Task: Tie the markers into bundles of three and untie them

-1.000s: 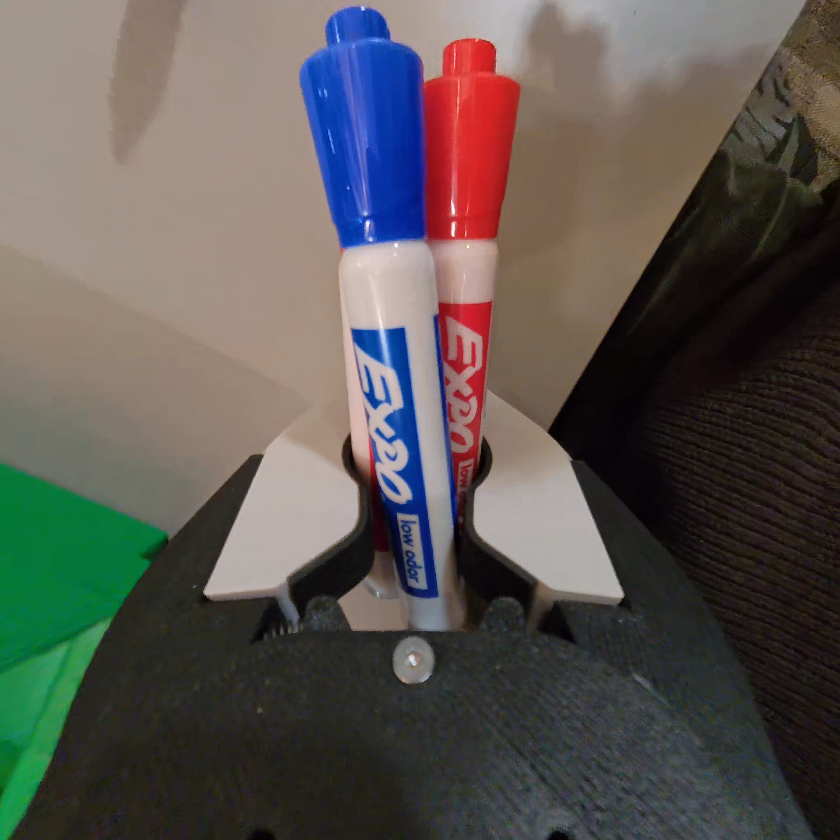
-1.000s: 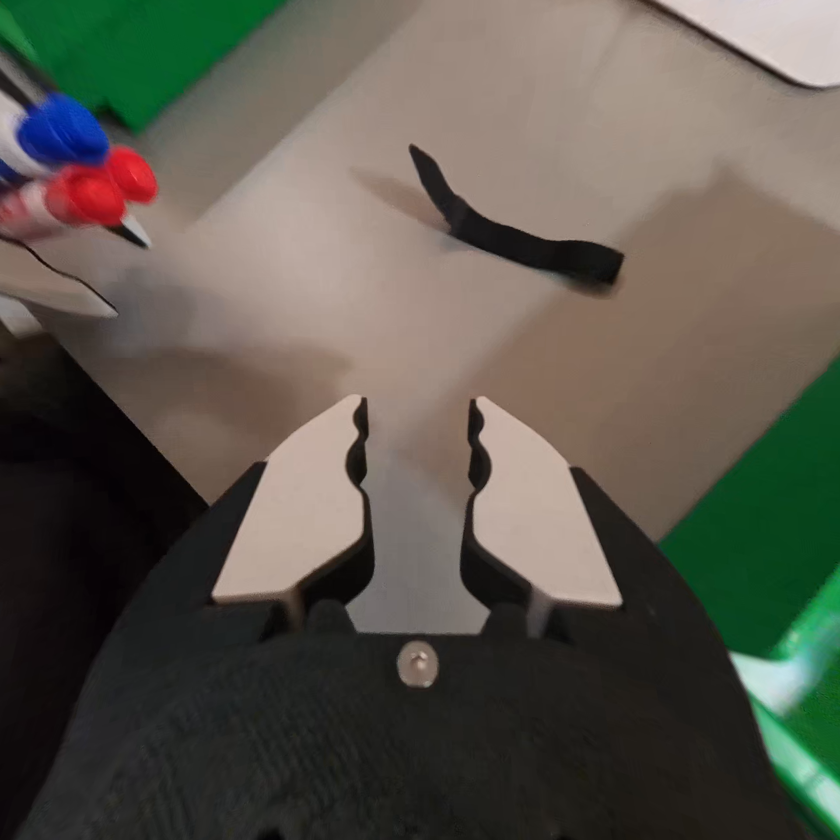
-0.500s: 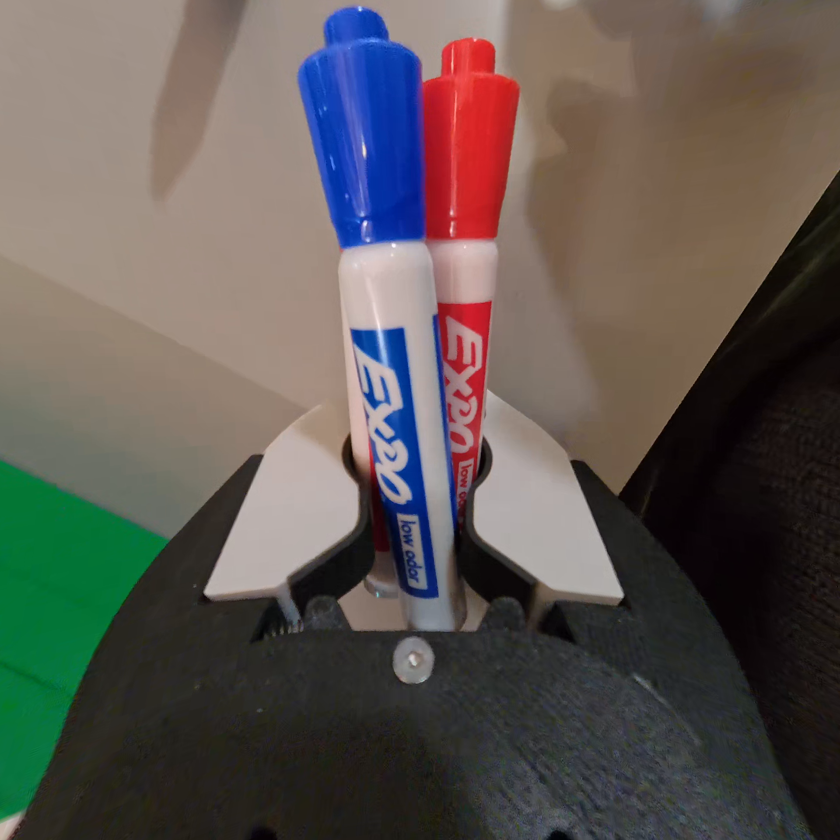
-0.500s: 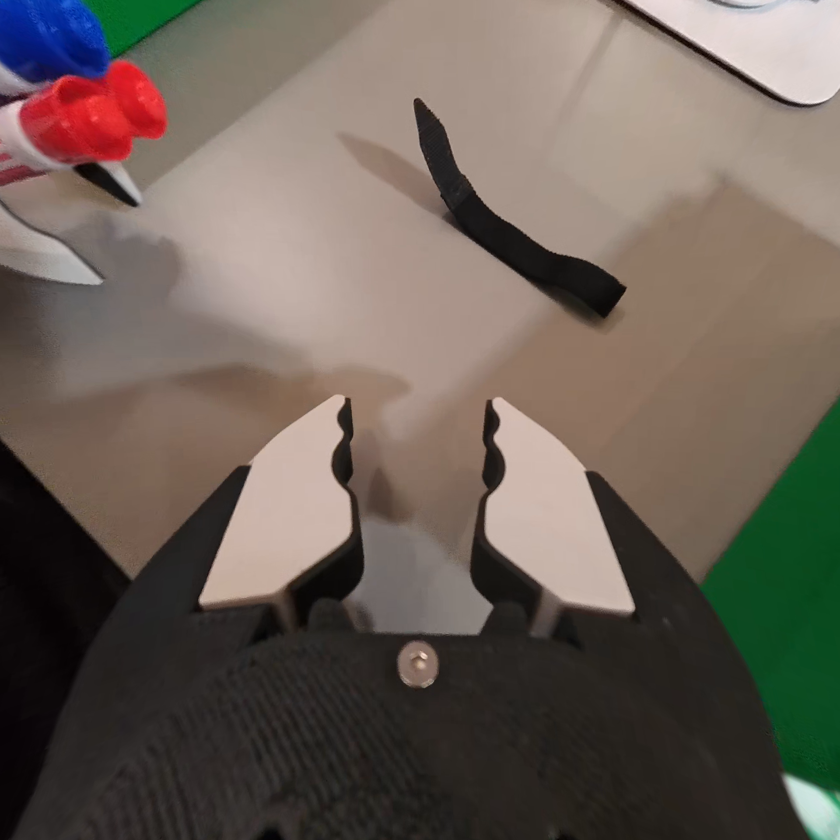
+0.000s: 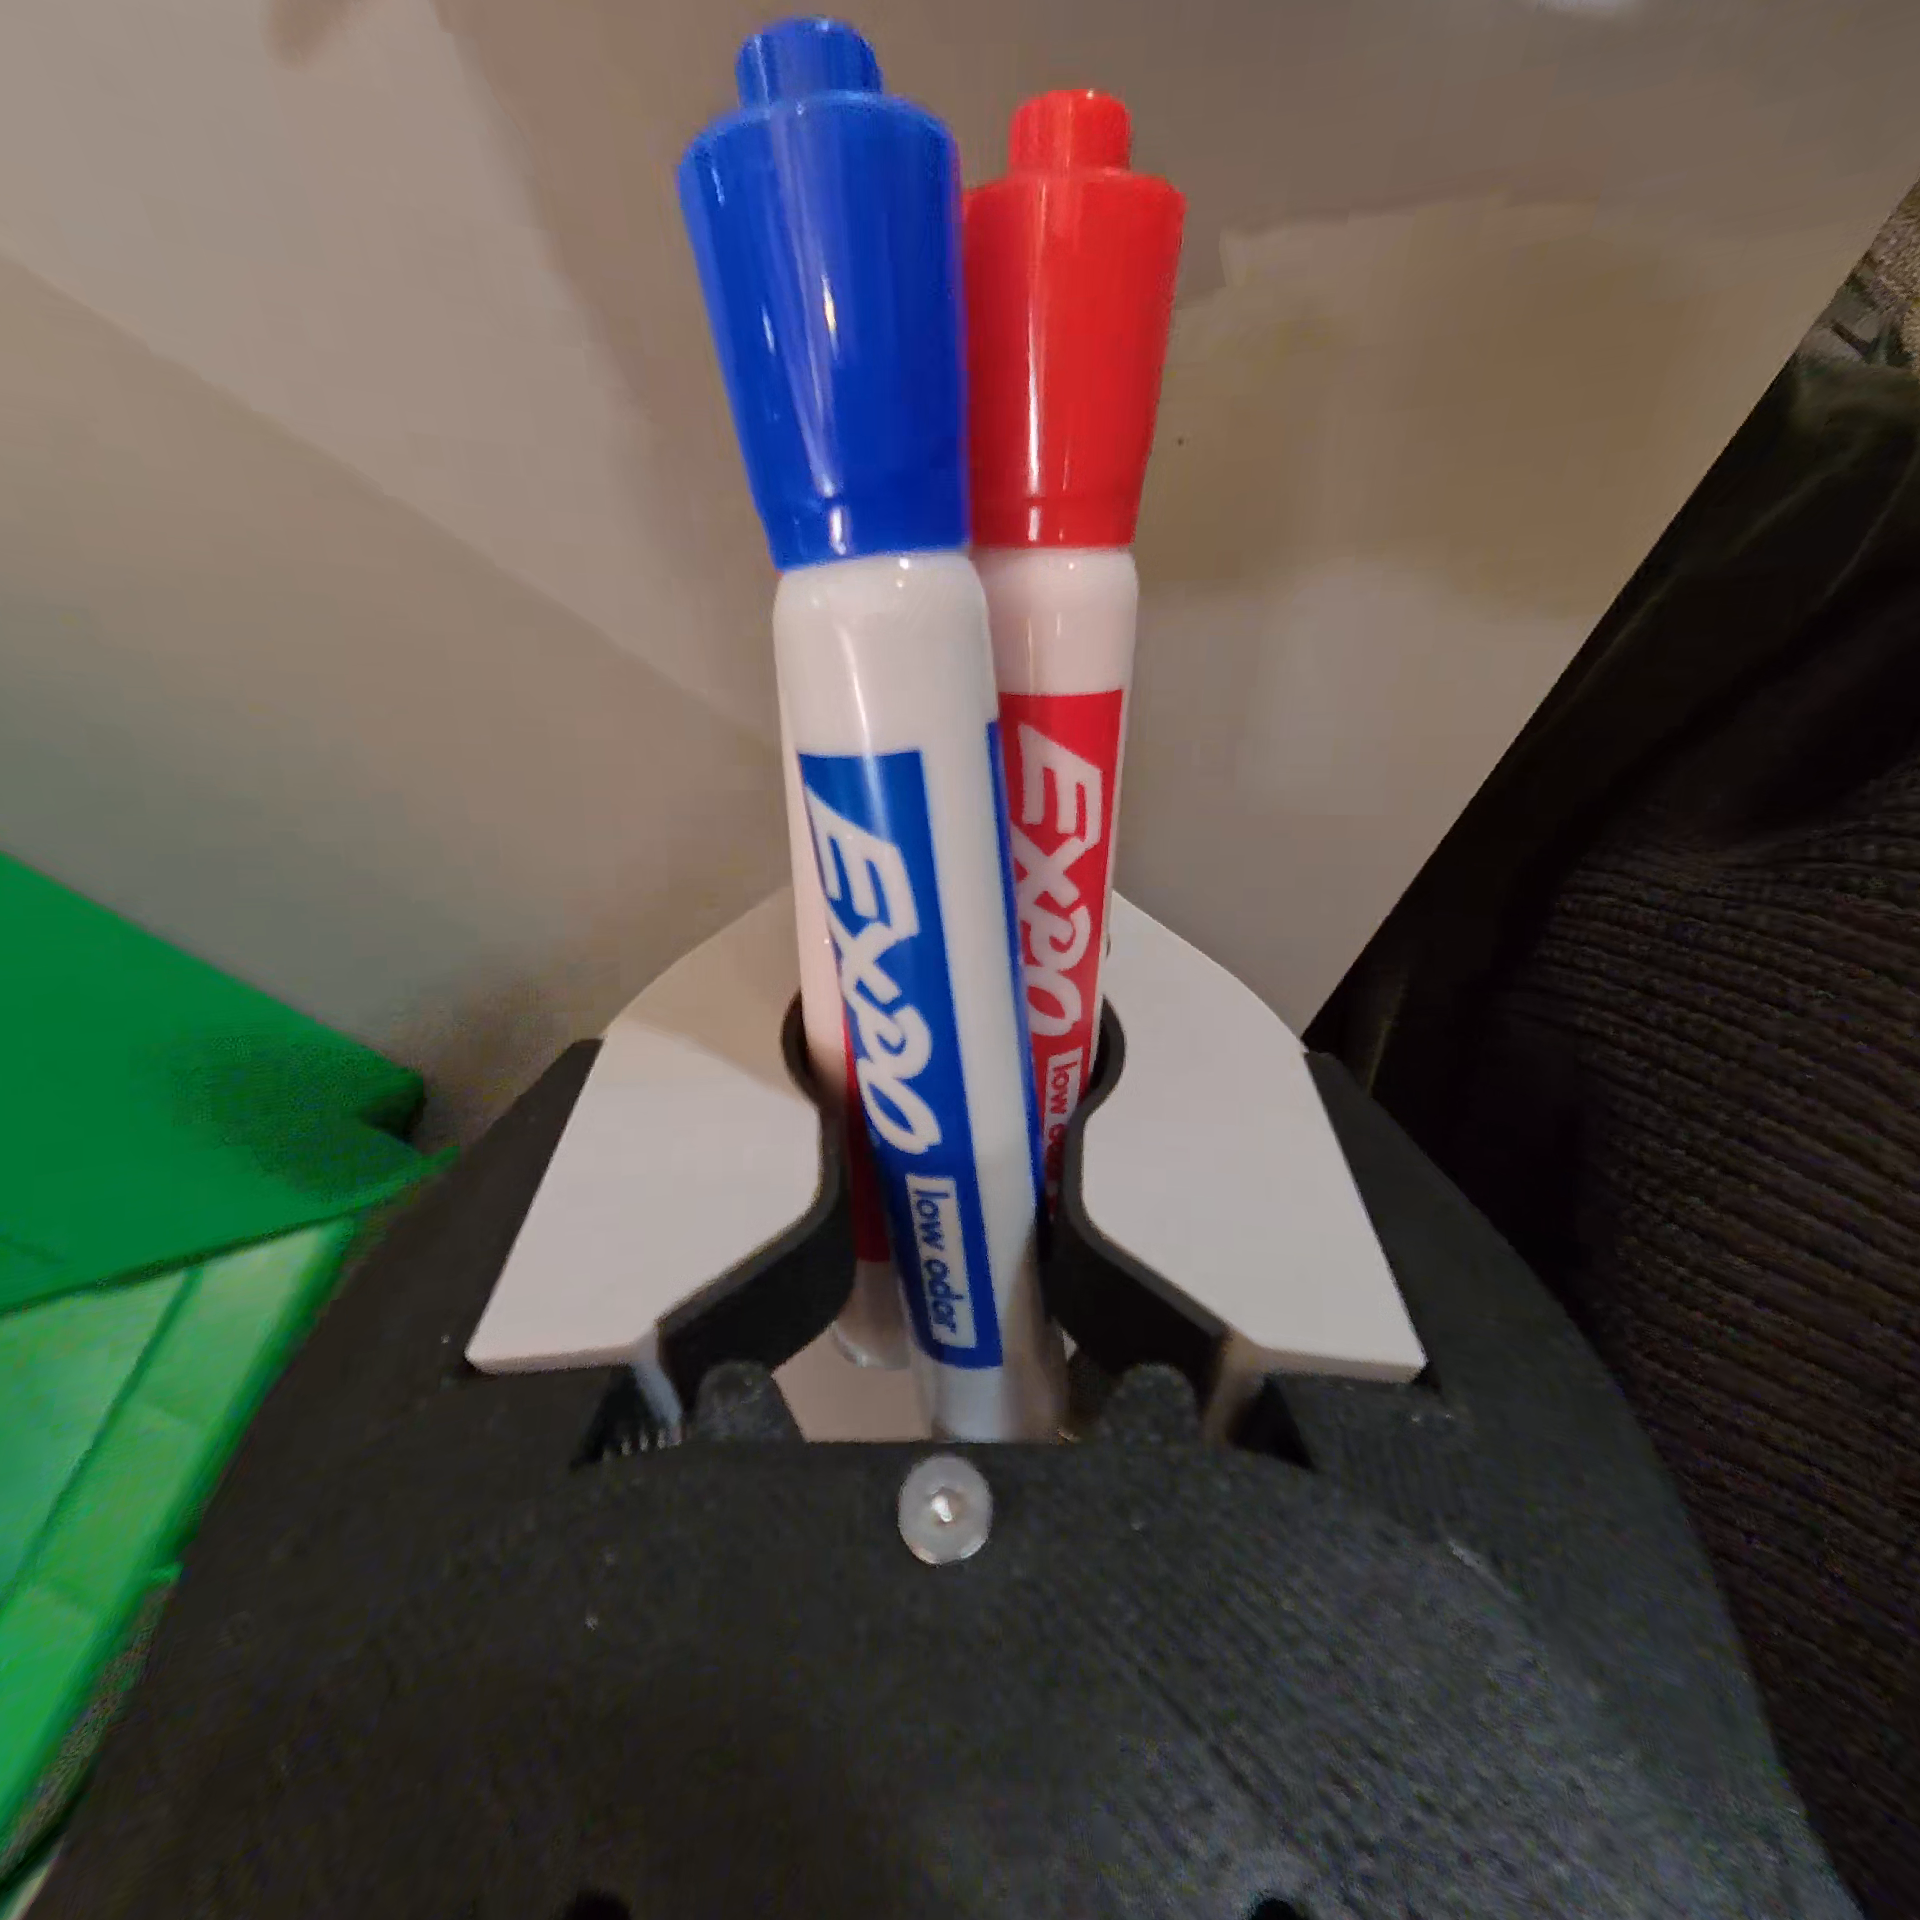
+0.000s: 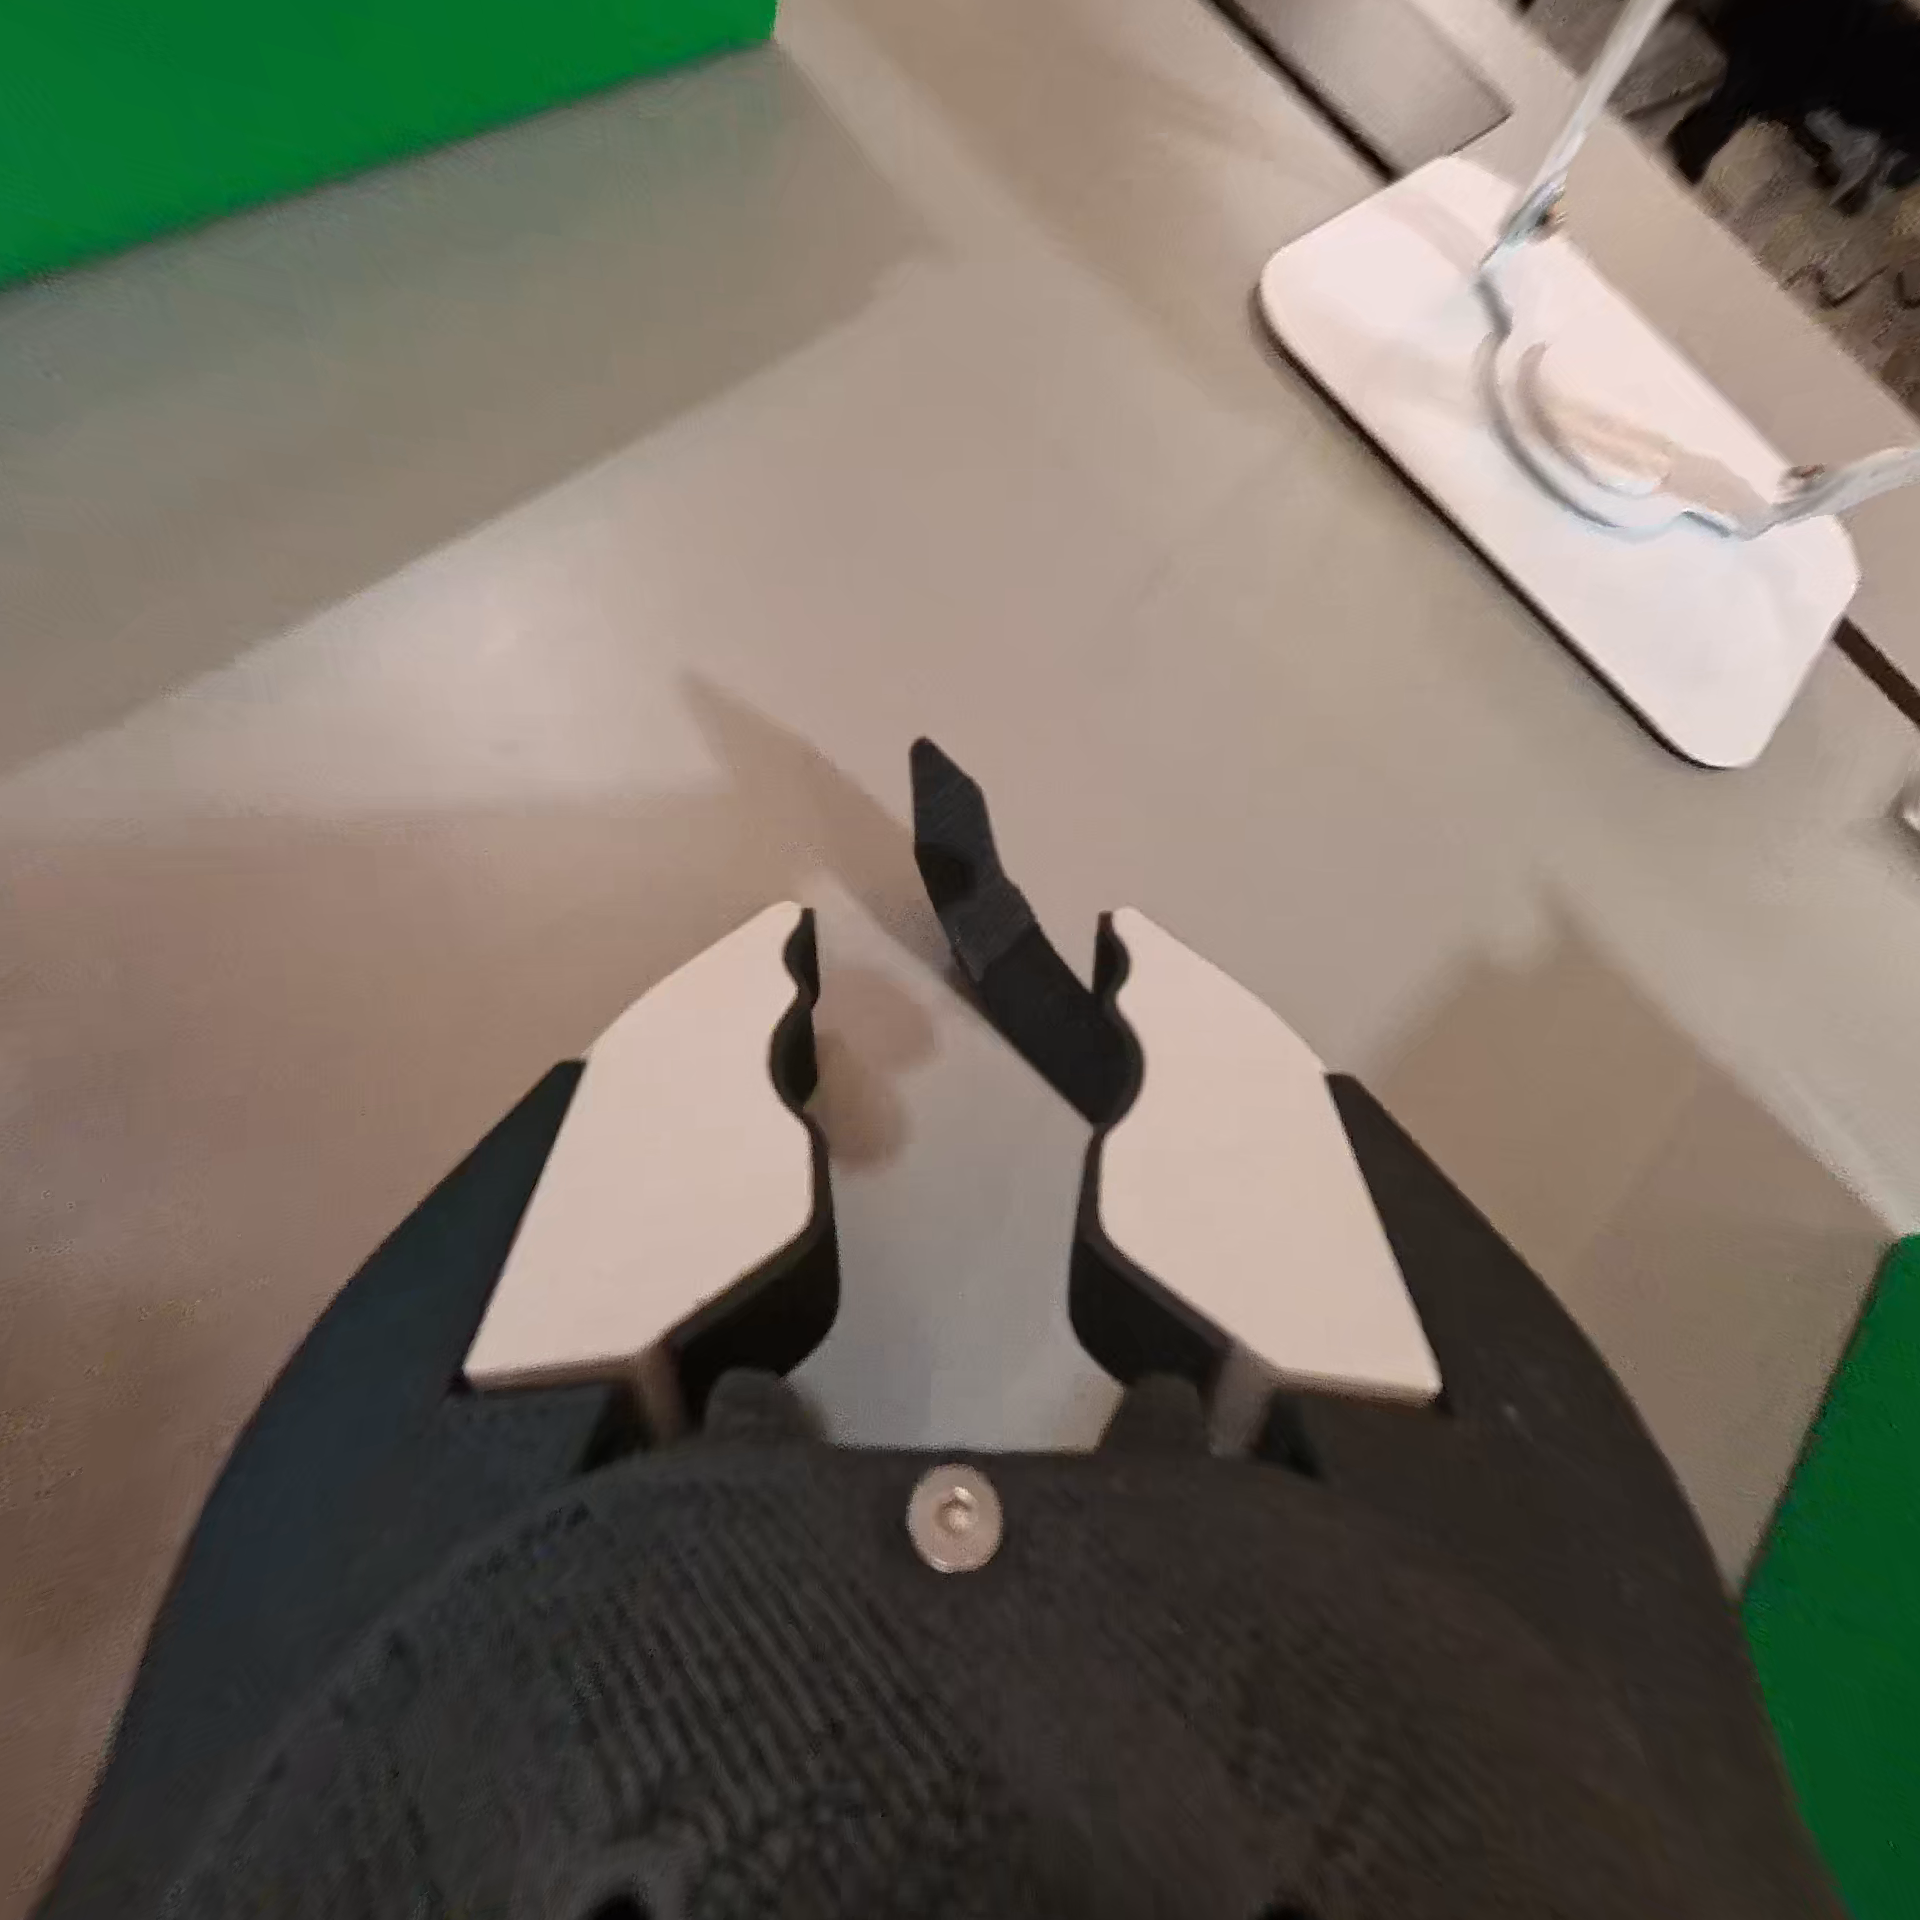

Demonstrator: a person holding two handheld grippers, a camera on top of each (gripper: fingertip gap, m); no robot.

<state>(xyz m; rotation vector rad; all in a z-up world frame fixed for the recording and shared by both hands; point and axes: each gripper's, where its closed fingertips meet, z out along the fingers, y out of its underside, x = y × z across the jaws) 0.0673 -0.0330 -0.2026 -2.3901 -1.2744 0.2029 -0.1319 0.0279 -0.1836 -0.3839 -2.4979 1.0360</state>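
Between the fingers of the left hand-held gripper (image 5: pixel 951 935): two dry-erase markers, clamped side by side, caps pointing away from the camera.
- Blue marker (image 5: pixel 883 727): white barrel, blue cap, blue label with white brand lettering and a smaller line of print below; nearest the camera.
- Red marker (image 5: pixel 1060 623): white barrel, red cap, red label of the same make; just behind and right of the blue one, touching it.
- Sliver of a further barrel under the blue one; kind not discernible.
- Beyond them: beige surface (image 5: pixel 364 623). Lower left: green sheet or box (image 5: pixel 156 1143). Right: dark ribbed fabric (image 5: pixel 1662 1143).

Ahead of the right hand-held gripper (image 6: pixel 956 925), fingers apart and holding nothing:
- Black strap (image 6: pixel 961 862): lying on the surface, one end curled up, no print legible; seen in the gap at the fingertips, near end hidden behind the right finger. Contact not discernible.
- White base plate (image 6: pixel 1714 623), upper right, carrying a bent shiny bracket (image 6: pixel 1538 187).
- Green panels at upper left (image 6: pixel 312 104) and right edge (image 6: pixel 1849 1558).

Changes over the last half second:
- Left: grip on the markers unchanged; green item back in fuller view.
- Right: strap formerly well ahead and wholly visible, now at the fingertips; markers gone from the upper left corner; base plate further into view; finger gap about the same.
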